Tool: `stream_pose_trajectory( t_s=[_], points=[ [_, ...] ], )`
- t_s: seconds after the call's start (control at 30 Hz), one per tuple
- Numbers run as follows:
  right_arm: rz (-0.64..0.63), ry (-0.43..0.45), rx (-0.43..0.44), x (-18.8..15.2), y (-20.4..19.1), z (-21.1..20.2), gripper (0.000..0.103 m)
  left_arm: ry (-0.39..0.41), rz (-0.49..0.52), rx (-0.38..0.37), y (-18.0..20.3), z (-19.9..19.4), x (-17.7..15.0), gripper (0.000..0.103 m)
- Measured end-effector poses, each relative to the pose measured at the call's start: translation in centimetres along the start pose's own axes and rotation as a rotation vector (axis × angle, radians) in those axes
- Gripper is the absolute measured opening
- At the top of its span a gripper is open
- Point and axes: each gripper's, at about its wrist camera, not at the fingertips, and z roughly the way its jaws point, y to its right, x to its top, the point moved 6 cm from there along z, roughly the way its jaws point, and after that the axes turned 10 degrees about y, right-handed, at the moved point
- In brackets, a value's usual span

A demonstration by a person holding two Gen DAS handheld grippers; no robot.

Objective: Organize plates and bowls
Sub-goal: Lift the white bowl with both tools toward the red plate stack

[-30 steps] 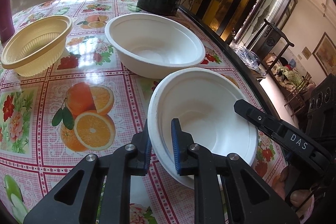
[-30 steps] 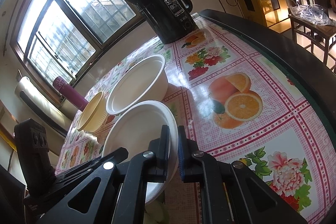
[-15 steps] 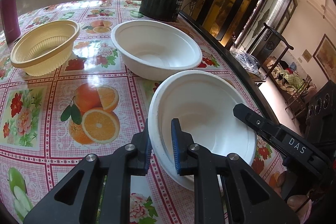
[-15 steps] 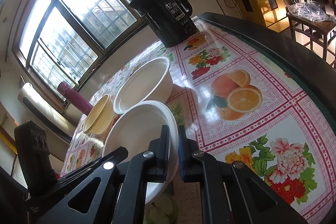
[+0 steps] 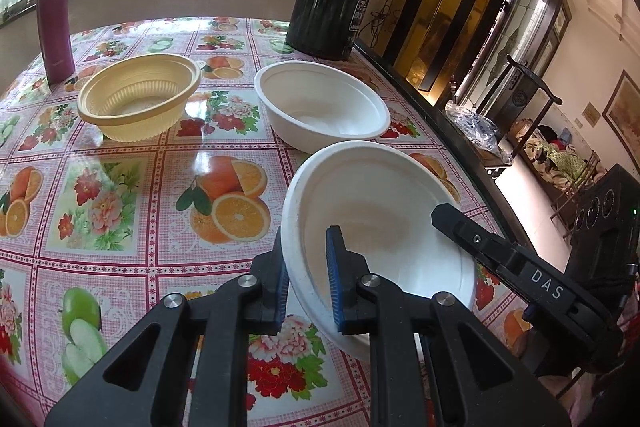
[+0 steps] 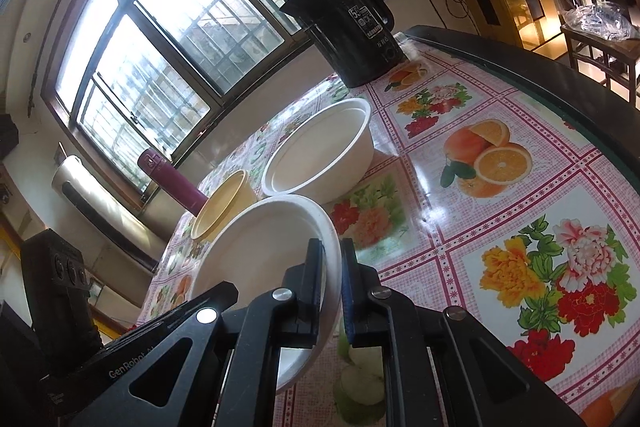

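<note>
Left gripper (image 5: 306, 275) is clamped tight on the near rim of a round white foam bowl (image 5: 384, 219), blue pads pinching the wall from inside and outside. And the right gripper (image 6: 331, 281) has the same bowl by its opposite rim, jaws nearly together with only the thin edge between them; its jaws have just eased open a touch, yet the rim sits pinched in there all the same. So that is two grips on one bowl, held tilted above the fruit-and-flower patterned oilcloth table (image 5: 120, 187), near the table's dark right-hand edge.

Just beyond it, a second white foam bowl (image 5: 322, 107) sits upright on the cloth, close to the held one; from these angles I cannot say whether they touch. Off to its left, well apart, sits a pale yellow ribbed plastic bowl (image 5: 138, 101), also upright. Behind that one stands a tall maroon flask (image 5: 54, 23), close by the window side. At the far edge of the table, a black electric kettle (image 5: 332, 3) stands upright.

In the right wrist view the black arm of the left gripper shows at lower left, and the yellow bowl peeks out behind the held bowl's rim
</note>
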Motion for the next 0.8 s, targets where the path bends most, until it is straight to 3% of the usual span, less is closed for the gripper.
stream_pose_trajectory(
  t_s=[0.53, 0.8],
  points=[
    [-0.037, 0.022, 0.061, -1.6, -5.9, -4.3, 0.012, 0.12, -0.003, 0.004, -1.3, -7.2, 1.0, 0.015],
    [-0.093, 0.005, 0.148, -2.9, -12.5, -4.2, 0.012, 0.185, -0.04, 0.08, -5.9, -11.9, 1.1, 0.015]
  ],
)
